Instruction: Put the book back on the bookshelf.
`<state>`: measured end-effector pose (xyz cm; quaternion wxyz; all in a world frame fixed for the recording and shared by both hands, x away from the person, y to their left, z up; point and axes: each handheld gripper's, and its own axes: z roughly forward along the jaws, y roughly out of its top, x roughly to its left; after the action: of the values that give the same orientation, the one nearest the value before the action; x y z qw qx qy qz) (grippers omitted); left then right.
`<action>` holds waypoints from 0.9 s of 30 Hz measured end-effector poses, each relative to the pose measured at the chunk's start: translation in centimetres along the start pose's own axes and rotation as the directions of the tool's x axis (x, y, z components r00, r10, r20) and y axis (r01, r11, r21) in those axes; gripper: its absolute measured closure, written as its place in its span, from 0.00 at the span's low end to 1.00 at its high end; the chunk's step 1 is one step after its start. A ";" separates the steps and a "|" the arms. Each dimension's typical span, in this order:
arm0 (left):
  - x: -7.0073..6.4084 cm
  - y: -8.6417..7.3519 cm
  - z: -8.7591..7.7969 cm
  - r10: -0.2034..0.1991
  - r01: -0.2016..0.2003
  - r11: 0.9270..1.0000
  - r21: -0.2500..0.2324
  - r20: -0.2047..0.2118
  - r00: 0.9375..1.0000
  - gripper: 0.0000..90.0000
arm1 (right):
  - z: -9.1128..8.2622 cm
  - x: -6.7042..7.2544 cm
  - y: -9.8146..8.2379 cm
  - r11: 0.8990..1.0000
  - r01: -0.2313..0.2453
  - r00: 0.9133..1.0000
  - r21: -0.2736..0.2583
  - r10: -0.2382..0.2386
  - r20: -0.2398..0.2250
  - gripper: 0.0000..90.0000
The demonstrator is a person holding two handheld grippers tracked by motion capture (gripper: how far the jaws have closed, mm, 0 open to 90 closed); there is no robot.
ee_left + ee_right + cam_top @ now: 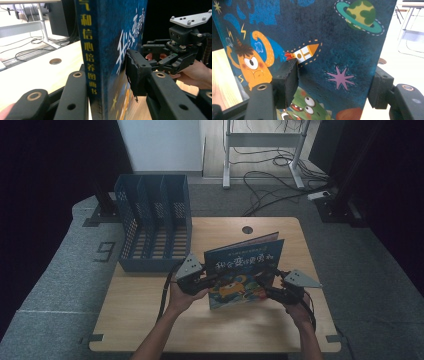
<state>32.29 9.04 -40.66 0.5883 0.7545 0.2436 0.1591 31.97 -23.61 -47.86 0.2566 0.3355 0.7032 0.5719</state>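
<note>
A dark blue picture book (245,270) with cartoon monsters stands on edge on the wooden table (145,320), tilted a little. My left gripper (211,281) is at its left end, by the spine. In the left gripper view the spine with yellow characters (88,50) sits between the jaws of that gripper (106,75), and both pads press on the book. My right gripper (266,281) is at the book's right part. In the right gripper view the cover (337,37) lies between the jaws of the gripper (333,83), which stand wide and straddle the book's edge.
A blue slotted file rack (152,225) stands at the table's back left, just behind my left hand. A round cable hole (247,229) is at the back edge. Cables (270,190) and a desk frame (260,140) lie on the floor beyond.
</note>
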 end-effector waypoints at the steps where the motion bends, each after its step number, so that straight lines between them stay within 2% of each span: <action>1: 0.0 0.0 -0.1 -0.001 0.001 1.000 -0.002 0.000 1.000 0.72 | 0.1 0.1 0.0 1.000 0.001 1.000 -0.003 -0.001 -0.001 0.37; 5: -0.1 -0.2 -0.3 -0.001 0.001 1.000 -0.015 -0.005 1.000 0.72 | 0.5 0.4 0.0 1.000 0.010 1.000 -0.007 -0.010 0.005 0.34; 11: -0.3 -0.3 -0.5 -0.005 0.005 1.000 -0.025 0.019 1.000 0.76 | 0.7 0.6 -0.1 1.000 -0.003 1.000 -0.003 0.003 0.025 0.29; 15: -0.6 -0.3 -0.6 -0.006 0.007 0.999 -0.032 0.026 1.000 0.80 | 0.9 0.7 -0.4 1.000 -0.008 0.995 0.030 0.005 0.097 0.34; 20: -0.7 -0.3 -0.5 -0.007 0.008 0.999 -0.034 0.036 0.999 0.81 | 1.2 0.6 -0.6 0.999 -0.025 0.995 0.033 0.022 0.094 0.33; 23: -0.8 -0.3 -0.5 -0.016 0.017 0.999 -0.036 0.023 1.000 0.79 | 1.2 0.7 -0.7 0.999 -0.029 0.995 0.028 0.026 0.096 0.33; 25: -1.0 -0.3 -0.4 -0.011 0.010 0.999 -0.037 -0.014 1.000 0.77 | 1.3 0.7 -0.7 0.999 -0.030 0.995 0.024 0.028 0.097 0.33; 27: -1.1 -0.2 -0.4 -0.008 0.007 0.999 -0.038 -0.025 1.000 0.77 | 1.4 0.7 -0.7 0.999 -0.030 0.995 0.022 0.028 0.096 0.33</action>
<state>31.15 8.77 -40.74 0.6001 0.7402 0.2507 0.1709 32.40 -22.29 -48.82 0.2777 0.3760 0.6918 0.5504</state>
